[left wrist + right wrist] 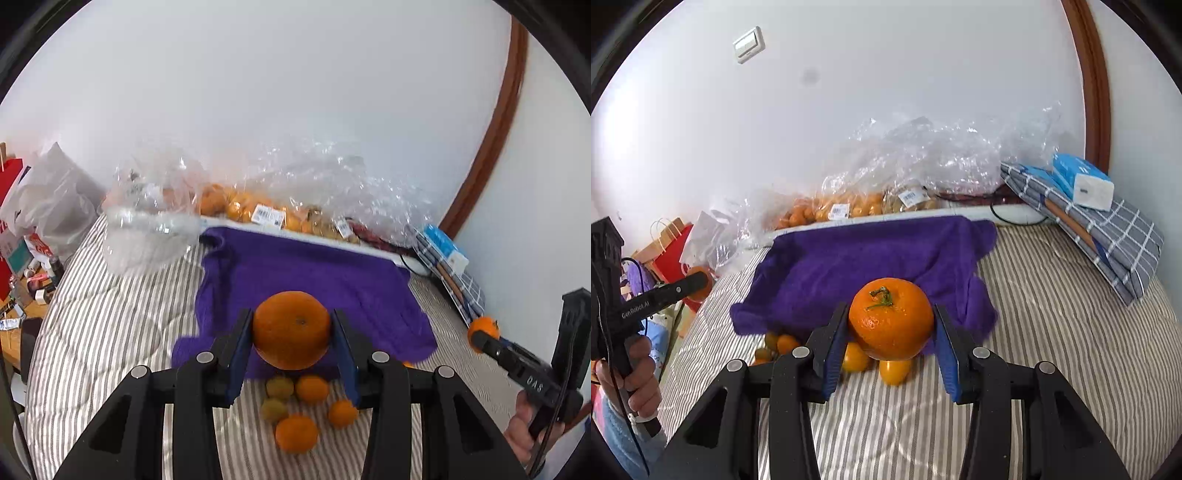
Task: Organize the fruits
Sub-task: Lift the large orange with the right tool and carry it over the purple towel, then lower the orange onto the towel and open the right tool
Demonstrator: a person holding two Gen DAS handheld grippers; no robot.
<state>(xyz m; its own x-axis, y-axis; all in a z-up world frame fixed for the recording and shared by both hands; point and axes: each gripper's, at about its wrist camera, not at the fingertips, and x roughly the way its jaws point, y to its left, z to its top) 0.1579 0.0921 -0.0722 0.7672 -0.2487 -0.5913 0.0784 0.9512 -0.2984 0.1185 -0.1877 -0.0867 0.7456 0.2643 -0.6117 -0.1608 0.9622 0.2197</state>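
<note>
I'm working in a bedroom at home: a bed with a striped quilt (pixel 1052 314) runs along a white wall carrying a light switch (pixel 750 45). A folded checked blanket (pixel 1108 236) lies at the bed's far right corner, shopping bags (pixel 670 251) stand beside its left edge.

The round orange fruit (pixel 291 330) in the left tool (pixel 291 334) hid part of the purple cloth (pixel 306 269) behind it. The tool's black arms covered some of the small orange and green fruits (pixel 295 406) on the striped bed (pixel 110 325). In the right view, the big orange with a green stem (pixel 891 319) hid the tops of two small yellow fruits (pixel 894 371). The fruits inside the crinkly clear plastic bags (pixel 849 206) were too blurry to name. The edge cut off the person's hand (pixel 635 373).
</note>
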